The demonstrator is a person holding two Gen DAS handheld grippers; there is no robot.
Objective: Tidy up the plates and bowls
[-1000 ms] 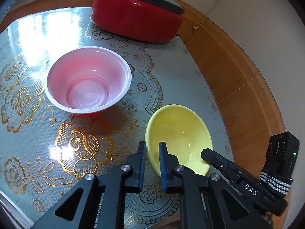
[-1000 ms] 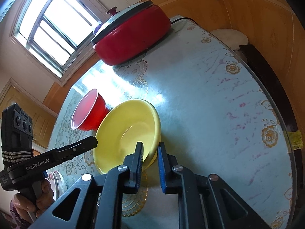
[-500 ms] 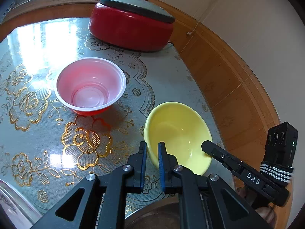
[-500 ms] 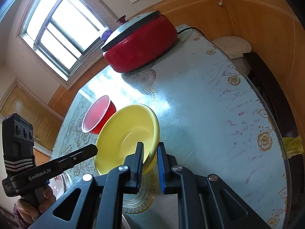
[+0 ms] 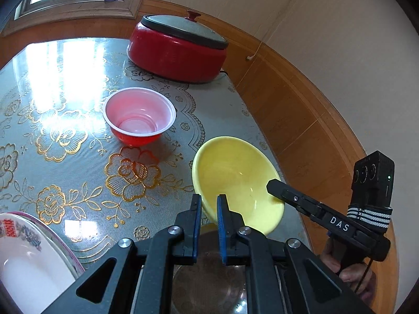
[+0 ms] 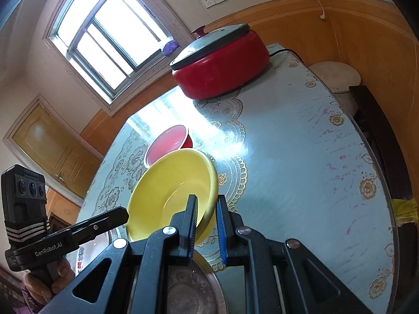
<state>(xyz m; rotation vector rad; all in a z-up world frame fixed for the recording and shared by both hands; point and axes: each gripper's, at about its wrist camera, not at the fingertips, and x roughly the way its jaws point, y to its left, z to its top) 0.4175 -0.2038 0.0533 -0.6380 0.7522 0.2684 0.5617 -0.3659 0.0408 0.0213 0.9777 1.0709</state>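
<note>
In the left wrist view, the left gripper [image 5: 208,210] pinches the near rim of the yellow bowl [image 5: 235,175], lower centre, tilted above the table [image 5: 78,141]; the red bowl [image 5: 138,115] stands beyond, a white plate [image 5: 28,259] lower left. In the right wrist view, the right gripper [image 6: 207,213] clamps the yellow bowl's opposite rim, centre frame; a red pot [image 6: 222,70] sits behind.

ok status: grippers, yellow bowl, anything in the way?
Left gripper and right gripper both shut on yellow bowl rim, opposite sides. Bowl tilted, off the table. Red bowl beyond, apart.
</note>
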